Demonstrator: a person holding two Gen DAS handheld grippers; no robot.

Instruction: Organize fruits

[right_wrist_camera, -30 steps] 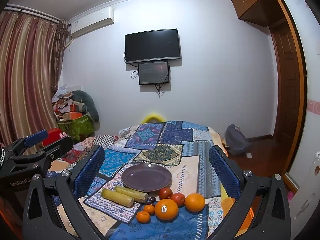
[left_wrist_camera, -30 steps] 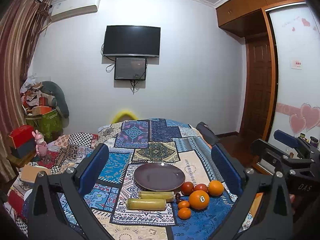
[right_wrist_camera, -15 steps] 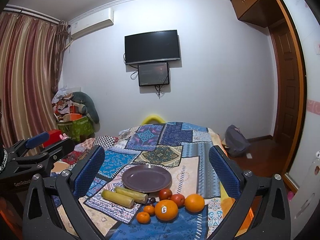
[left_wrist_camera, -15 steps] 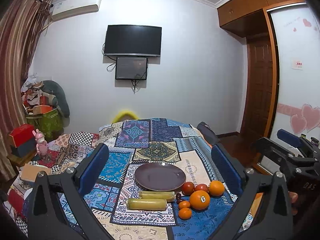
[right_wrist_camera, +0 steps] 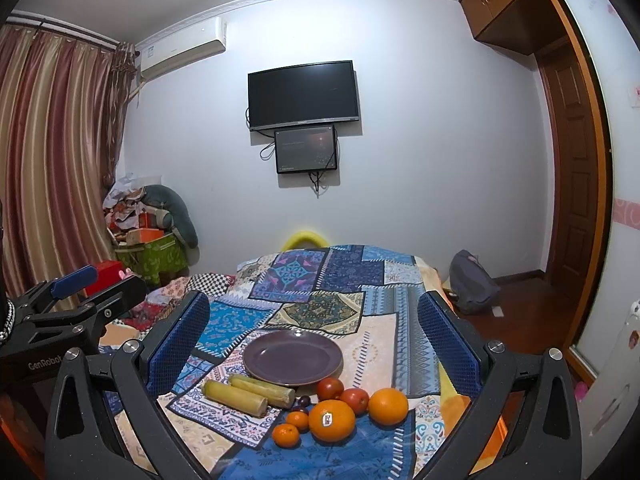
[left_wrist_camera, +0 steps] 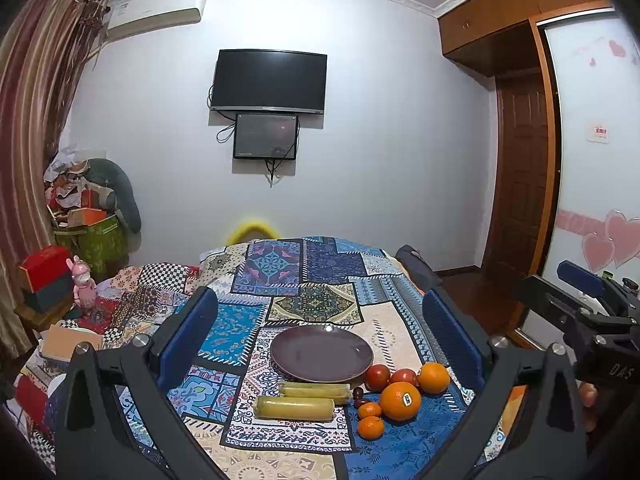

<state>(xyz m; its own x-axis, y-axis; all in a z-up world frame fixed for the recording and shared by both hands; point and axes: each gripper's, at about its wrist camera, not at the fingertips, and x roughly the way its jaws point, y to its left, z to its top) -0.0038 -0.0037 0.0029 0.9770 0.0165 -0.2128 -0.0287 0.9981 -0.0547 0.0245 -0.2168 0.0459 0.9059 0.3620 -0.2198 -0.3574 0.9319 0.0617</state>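
An empty purple plate point(left_wrist_camera: 322, 353) point(right_wrist_camera: 293, 357) rests on the patchwork cloth point(left_wrist_camera: 312, 280). In front of it lie two yellow-green cane pieces point(left_wrist_camera: 295, 407) point(right_wrist_camera: 234, 397), a stickered orange point(left_wrist_camera: 400, 400) point(right_wrist_camera: 331, 420), a second orange point(left_wrist_camera: 433, 377) point(right_wrist_camera: 388, 406), two red fruits point(left_wrist_camera: 377, 377) point(right_wrist_camera: 330, 389), two small mandarins point(left_wrist_camera: 370, 428) point(right_wrist_camera: 285, 435) and dark small fruits point(left_wrist_camera: 357, 393). My left gripper point(left_wrist_camera: 320, 336) is open, held above and short of the fruit. My right gripper point(right_wrist_camera: 314, 334) is open too, empty. Each gripper shows at the other view's edge.
A wall TV point(left_wrist_camera: 269, 81) and small screen hang behind. Boxes, a green bag point(left_wrist_camera: 94, 240) and clutter stand at the left by curtains. A wooden door point(left_wrist_camera: 520, 176) and wardrobe are right. A dark bag point(right_wrist_camera: 472, 284) lies on the floor beside the table.
Both views have shifted very slightly; the scene sits a little higher in the right wrist view. Nothing on the table has moved and both grippers stay open.
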